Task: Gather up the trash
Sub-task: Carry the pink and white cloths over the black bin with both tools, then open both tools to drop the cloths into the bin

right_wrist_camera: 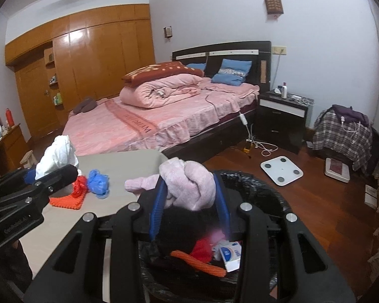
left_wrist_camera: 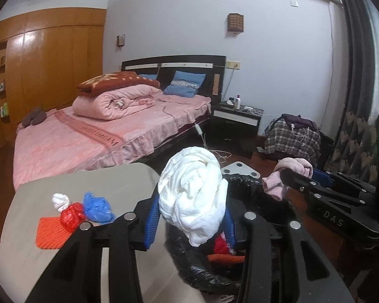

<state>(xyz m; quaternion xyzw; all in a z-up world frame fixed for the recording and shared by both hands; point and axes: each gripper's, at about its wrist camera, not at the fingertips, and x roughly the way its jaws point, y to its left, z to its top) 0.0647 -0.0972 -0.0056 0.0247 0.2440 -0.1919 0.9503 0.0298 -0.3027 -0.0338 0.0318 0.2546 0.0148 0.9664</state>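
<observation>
My left gripper (left_wrist_camera: 192, 217) is shut on a crumpled white wad (left_wrist_camera: 193, 192), held above the black-lined trash bin (left_wrist_camera: 252, 192). My right gripper (right_wrist_camera: 189, 197) is shut on a pink fuzzy wad (right_wrist_camera: 187, 184), also over the bin (right_wrist_camera: 260, 189). Inside the bin lie red and orange scraps (right_wrist_camera: 202, 252) and a small white and blue box (right_wrist_camera: 231, 252). On the grey table (left_wrist_camera: 88, 184) rest a small white wad (left_wrist_camera: 60, 200), a red bag (left_wrist_camera: 72, 217), a blue bag (left_wrist_camera: 98, 207) and an orange mat (left_wrist_camera: 50, 232). The right gripper with its pink wad (left_wrist_camera: 290, 174) shows at right in the left wrist view.
A bed with pink bedding (right_wrist_camera: 151, 121) stands behind the table. A dark nightstand (right_wrist_camera: 280, 118), a white floor scale (right_wrist_camera: 281, 170), cables (right_wrist_camera: 265, 149) and a plaid-covered seat (right_wrist_camera: 343, 131) sit on the wooden floor to the right. A wooden wardrobe (right_wrist_camera: 93, 58) lines the far wall.
</observation>
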